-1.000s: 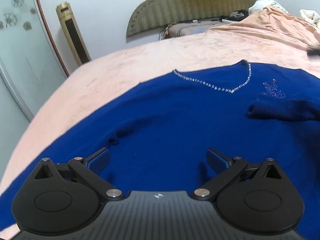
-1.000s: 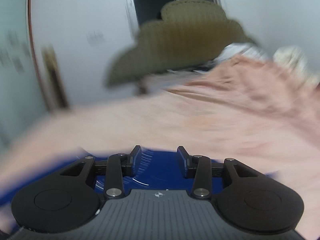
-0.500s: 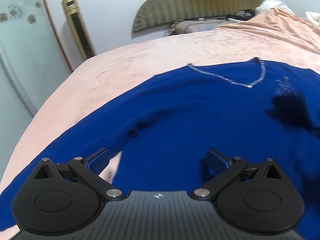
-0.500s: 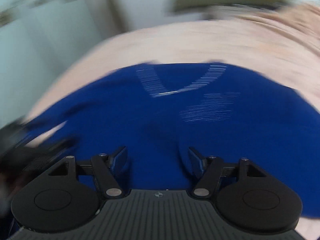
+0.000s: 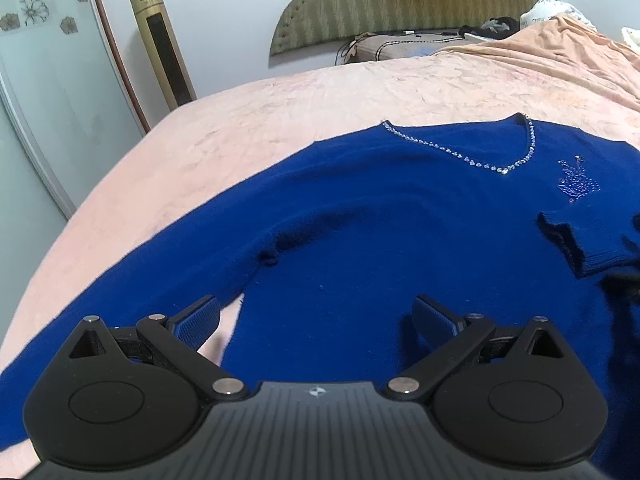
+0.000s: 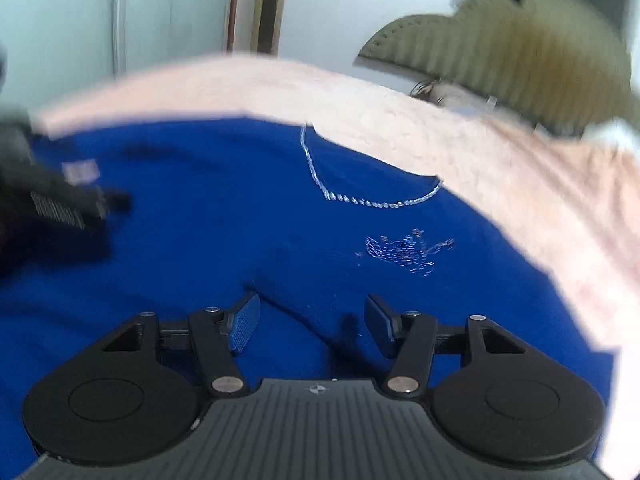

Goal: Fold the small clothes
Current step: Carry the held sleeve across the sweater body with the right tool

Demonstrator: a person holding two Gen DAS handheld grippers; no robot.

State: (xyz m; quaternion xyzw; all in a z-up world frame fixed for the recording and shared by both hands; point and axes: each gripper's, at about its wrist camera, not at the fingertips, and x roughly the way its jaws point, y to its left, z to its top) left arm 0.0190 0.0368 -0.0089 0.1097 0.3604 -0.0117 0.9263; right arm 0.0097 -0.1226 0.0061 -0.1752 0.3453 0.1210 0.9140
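Left wrist view first: the left tool [image 5: 316,320] hangs over the blue sweater [image 5: 380,240], jaws spread wide and nothing gripped between them. The sweater lies spread face-up on the bed [image 5: 280,120], covering the middle and lower part of the view. Its sparkly V-neckline [image 5: 480,160] sits up at one o'clock, with a rhinestone motif [image 5: 576,184] just beyond it toward two. Over at three o'clock a ribbed sleeve cuff [image 5: 576,244] is folded in and lies on top of the chest. A sliver of pink bedspread shows beside the left finger [image 5: 198,320] at eight o'clock. The green headboard [image 5: 400,4] runs across twelve, a gold tower fan [image 5: 164,44] stands at eleven.

Now the right wrist view, and it is blurred: the right tool [image 6: 312,326] is about half open with its jaws closing, and the pads are not pinching anything; a raised fold of the sweater [image 6: 200,260] runs just ahead between them. The neckline [image 6: 360,196] is at twelve, the motif [image 6: 404,250] just below it. The left tool [image 6: 52,204] shows dark and smeared at nine o'clock.
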